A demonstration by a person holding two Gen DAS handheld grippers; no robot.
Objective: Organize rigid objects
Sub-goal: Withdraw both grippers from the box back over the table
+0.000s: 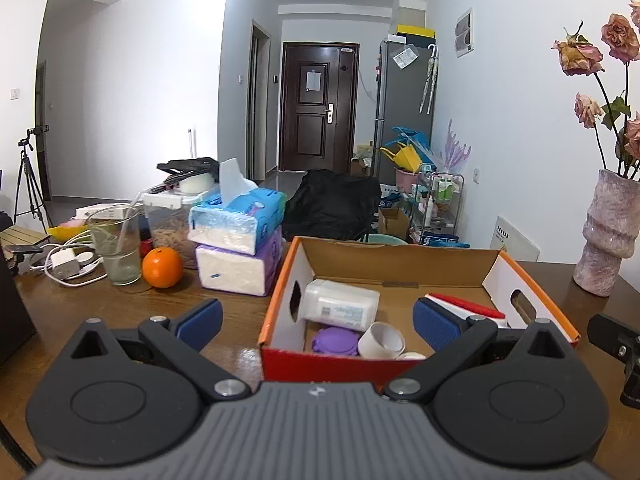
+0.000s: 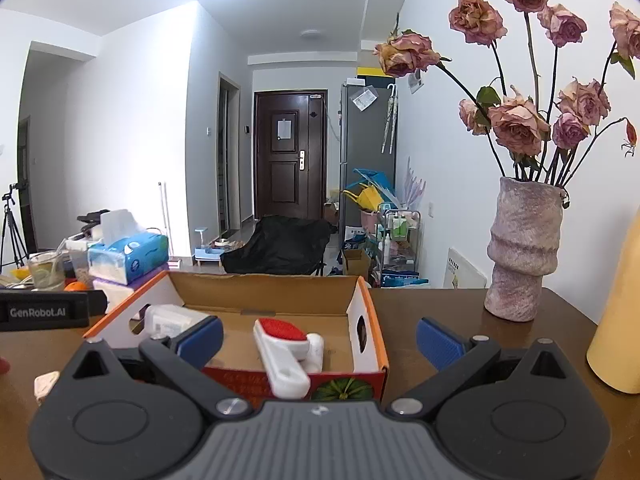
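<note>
A white plastic lint brush with a red pad (image 2: 285,350) is seen lower centre, leaning over the orange-rimmed cardboard box's (image 2: 372,320) front wall. Both the left claw (image 1: 318,322) and the right claw (image 2: 319,340) are held wide open, with nothing gripped.

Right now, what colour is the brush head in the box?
Red, on a white handle; the lint brush shows best in the right wrist view.

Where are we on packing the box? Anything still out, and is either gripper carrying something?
Done: the cardboard box already holds a white bottle, purple lid, tape roll and red-and-white lint brush. In hand: nothing; the left gripper and right gripper are both open. Possibly left: the orange and charger on the table, if they count.
</note>
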